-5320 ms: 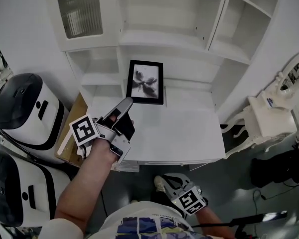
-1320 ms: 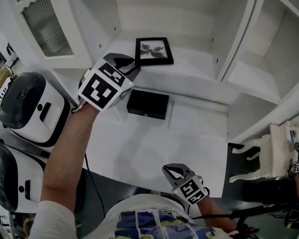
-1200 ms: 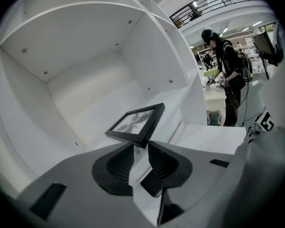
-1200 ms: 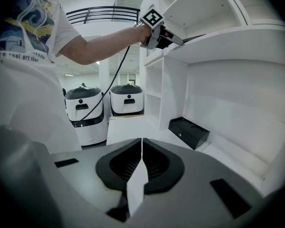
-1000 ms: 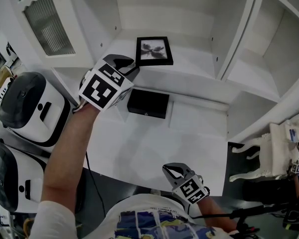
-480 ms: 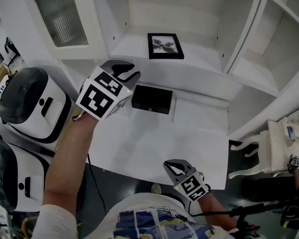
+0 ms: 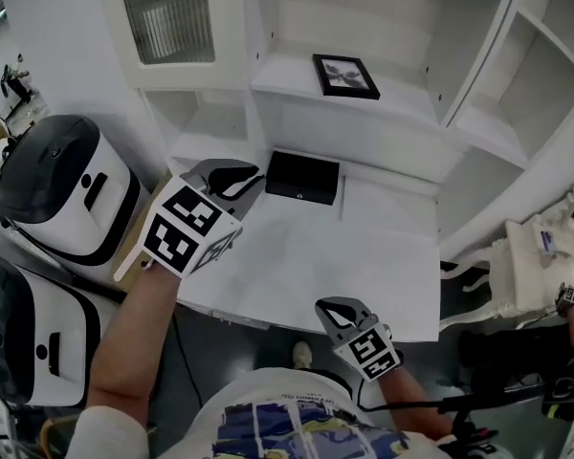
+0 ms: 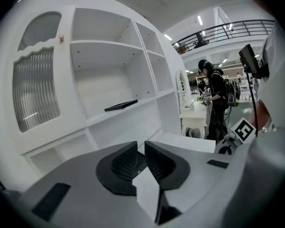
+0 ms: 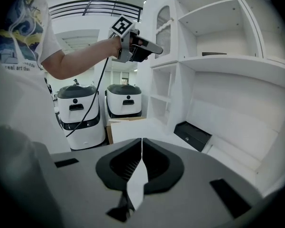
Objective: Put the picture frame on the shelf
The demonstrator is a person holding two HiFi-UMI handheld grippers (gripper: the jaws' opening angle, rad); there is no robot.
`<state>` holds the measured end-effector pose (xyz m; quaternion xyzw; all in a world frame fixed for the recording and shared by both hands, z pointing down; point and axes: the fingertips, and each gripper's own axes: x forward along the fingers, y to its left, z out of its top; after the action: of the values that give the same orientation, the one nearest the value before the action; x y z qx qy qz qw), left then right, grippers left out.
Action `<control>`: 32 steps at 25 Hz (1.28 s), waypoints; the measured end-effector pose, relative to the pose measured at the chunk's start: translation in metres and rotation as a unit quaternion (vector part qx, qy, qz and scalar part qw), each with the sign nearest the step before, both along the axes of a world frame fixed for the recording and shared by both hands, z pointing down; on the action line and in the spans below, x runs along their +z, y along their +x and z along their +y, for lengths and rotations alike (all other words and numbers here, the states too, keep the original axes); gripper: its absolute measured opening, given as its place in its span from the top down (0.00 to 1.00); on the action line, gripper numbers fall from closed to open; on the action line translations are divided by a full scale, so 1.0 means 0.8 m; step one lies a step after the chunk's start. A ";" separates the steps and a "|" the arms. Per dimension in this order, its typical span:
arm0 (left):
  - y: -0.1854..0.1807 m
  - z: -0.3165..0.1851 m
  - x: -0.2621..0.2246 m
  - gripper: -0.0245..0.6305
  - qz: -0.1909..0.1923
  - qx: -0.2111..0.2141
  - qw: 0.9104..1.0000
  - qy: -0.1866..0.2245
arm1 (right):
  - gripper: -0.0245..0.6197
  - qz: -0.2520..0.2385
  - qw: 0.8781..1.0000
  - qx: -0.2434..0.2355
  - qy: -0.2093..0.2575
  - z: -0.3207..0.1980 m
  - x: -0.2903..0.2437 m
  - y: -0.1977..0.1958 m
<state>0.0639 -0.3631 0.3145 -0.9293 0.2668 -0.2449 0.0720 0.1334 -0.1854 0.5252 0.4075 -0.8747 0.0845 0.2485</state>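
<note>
Fingers: left gripper (image 8: 141, 144) closing on nothing; right gripper (image 9: 141, 140) clenched, empty.
Picture frame (image 7: 345, 76): I'm judging it light, stiff, fragile; pinching an edge suits.

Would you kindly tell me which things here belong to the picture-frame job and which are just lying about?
Job: picture frame, lying flat on the shelf.
Lying about: black box on the white desk; two white-and-black machines on the left.
</note>
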 end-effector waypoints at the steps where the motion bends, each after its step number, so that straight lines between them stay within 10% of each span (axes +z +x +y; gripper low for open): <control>1: -0.006 0.010 0.006 0.88 0.004 0.003 1.000 -0.006 | 0.92 0.001 1.000 0.003 -0.001 0.004 0.000 -0.004; 32: -0.159 0.320 0.172 0.94 0.096 0.077 0.977 -0.171 | 0.92 0.004 0.999 0.047 0.001 0.172 -0.014 -0.149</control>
<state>-0.0630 -0.1070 0.4518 -0.9648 0.1541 -0.1905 -0.0956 0.0141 -0.0474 0.5141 0.4486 -0.8537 0.0934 0.2474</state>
